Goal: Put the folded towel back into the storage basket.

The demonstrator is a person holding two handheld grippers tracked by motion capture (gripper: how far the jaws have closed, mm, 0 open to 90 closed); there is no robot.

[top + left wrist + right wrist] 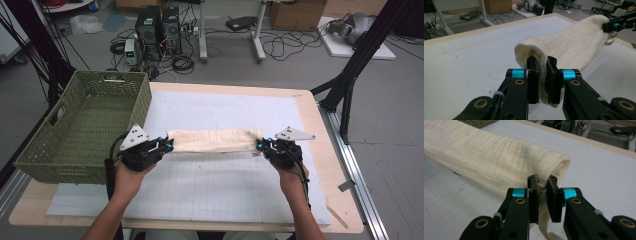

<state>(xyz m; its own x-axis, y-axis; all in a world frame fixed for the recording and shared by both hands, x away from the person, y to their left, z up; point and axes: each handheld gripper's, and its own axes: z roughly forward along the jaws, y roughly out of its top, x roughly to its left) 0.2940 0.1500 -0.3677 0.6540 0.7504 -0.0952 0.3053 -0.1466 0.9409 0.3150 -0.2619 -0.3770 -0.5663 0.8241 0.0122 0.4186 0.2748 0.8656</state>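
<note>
A cream cloth [214, 140], folded into a long band, hangs stretched between my two grippers above the white mat [225, 185]. My left gripper [169, 145] is shut on the cloth's left end; in the left gripper view that gripper [542, 65] pinches the fabric [571, 47] between its pads. My right gripper [260, 145] is shut on the right end, and in the right gripper view this gripper [542, 182] clamps the rolled edge of the cloth [491, 155]. In the left gripper view the other gripper [617, 25] shows at the cloth's far end.
A green woven basket [85, 125], nothing in it, stands at the table's left edge, close to my left hand. The wooden table [320, 130] borders the mat on the right. Beyond the table lie cables, computer boxes and a black frame leg [350, 80].
</note>
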